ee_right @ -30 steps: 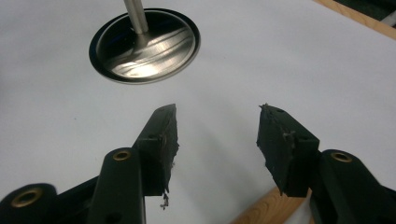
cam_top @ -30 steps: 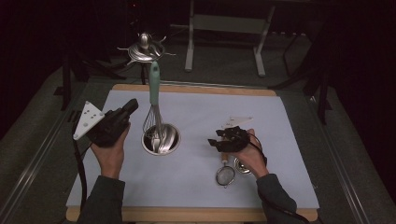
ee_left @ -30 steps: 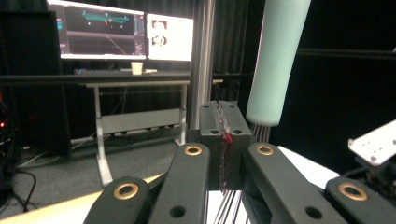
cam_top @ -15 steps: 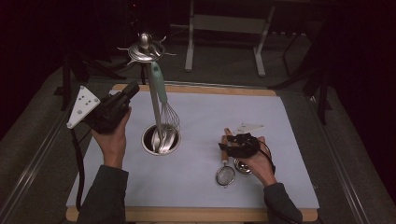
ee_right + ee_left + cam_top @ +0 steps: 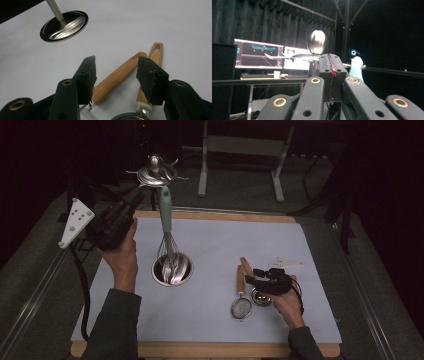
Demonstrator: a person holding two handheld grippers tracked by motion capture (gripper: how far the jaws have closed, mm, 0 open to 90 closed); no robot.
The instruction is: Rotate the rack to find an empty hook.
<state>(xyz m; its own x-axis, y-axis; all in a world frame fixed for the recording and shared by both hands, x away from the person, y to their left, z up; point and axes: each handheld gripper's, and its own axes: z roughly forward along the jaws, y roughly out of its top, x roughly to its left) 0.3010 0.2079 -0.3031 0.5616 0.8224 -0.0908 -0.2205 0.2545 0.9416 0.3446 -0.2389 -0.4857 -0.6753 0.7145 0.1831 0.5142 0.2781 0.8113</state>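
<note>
A whisk with a teal handle (image 5: 166, 212) stands upright in a steel cup (image 5: 172, 270) on the white mat. At the handle's top sits a steel disc with a round knob (image 5: 156, 170); what bears it is unclear. My left gripper (image 5: 135, 200) is raised and points up at the disc from its left. Its jaws are shut with nothing held in the left gripper view (image 5: 330, 58), with the knob (image 5: 317, 42) and teal handle tip (image 5: 356, 68) just beyond. My right gripper (image 5: 250, 279) is open low over two wooden handles (image 5: 117, 75), (image 5: 153, 56).
The wooden handles belong to a small mesh strainer (image 5: 241, 307) and a small steel scoop (image 5: 260, 296) at the mat's right front. The steel cup (image 5: 63, 22) lies beyond the right gripper. A wooden board edge (image 5: 210, 215) borders the mat; metal stand legs (image 5: 202, 175) rise behind.
My left gripper rose and swung toward the steel disc. The right hand slid right and nearer the front edge, uncovering the two wooden handles.
</note>
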